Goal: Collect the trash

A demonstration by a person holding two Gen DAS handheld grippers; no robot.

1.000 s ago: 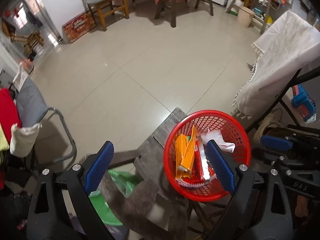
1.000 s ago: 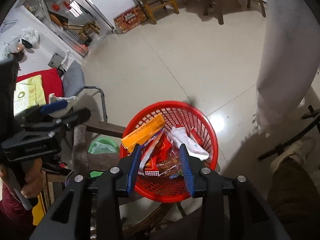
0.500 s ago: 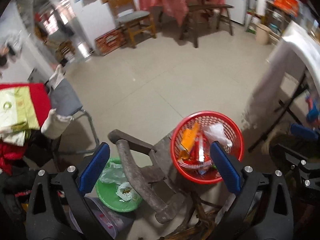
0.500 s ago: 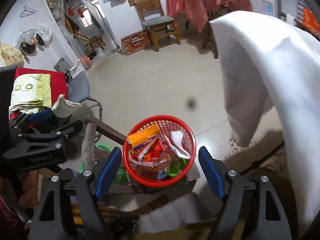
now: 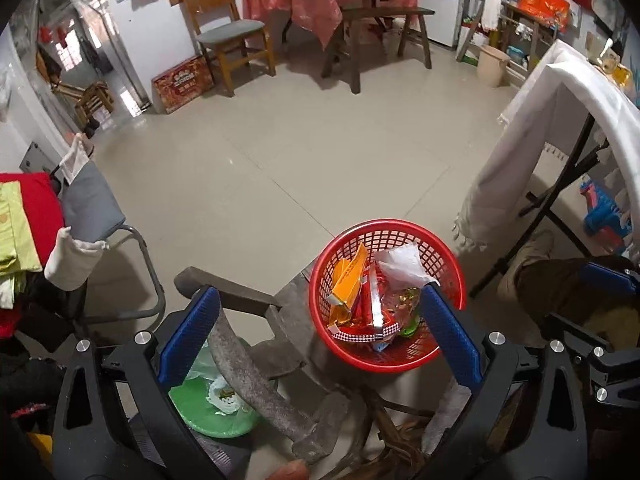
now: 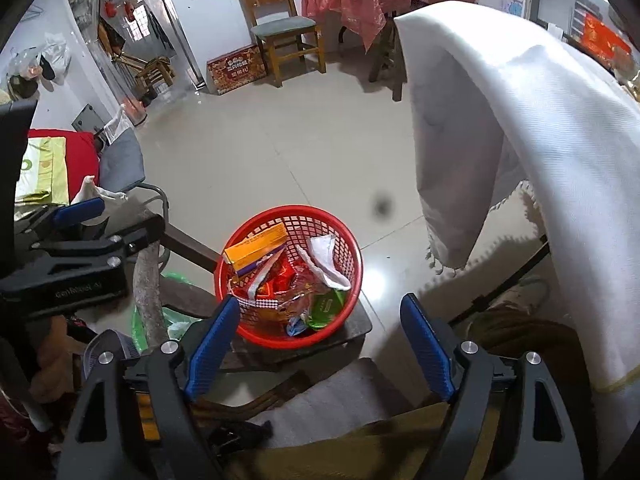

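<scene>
Tiled floor (image 5: 280, 152) surrounds stool-top red basket (image 5: 400, 232).

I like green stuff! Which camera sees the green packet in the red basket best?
The right wrist view: the green packet lies open to sight near the red basket's front rim. In the left wrist view, a blue finger hides most of it.

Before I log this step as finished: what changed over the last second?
Both grippers pulled up and back from the red basket. The right gripper, whose jaws stood narrow over the trash, has just been opening and now holds nothing. The left gripper stayed wide and empty. The basket and wrappers kept their places.
</scene>
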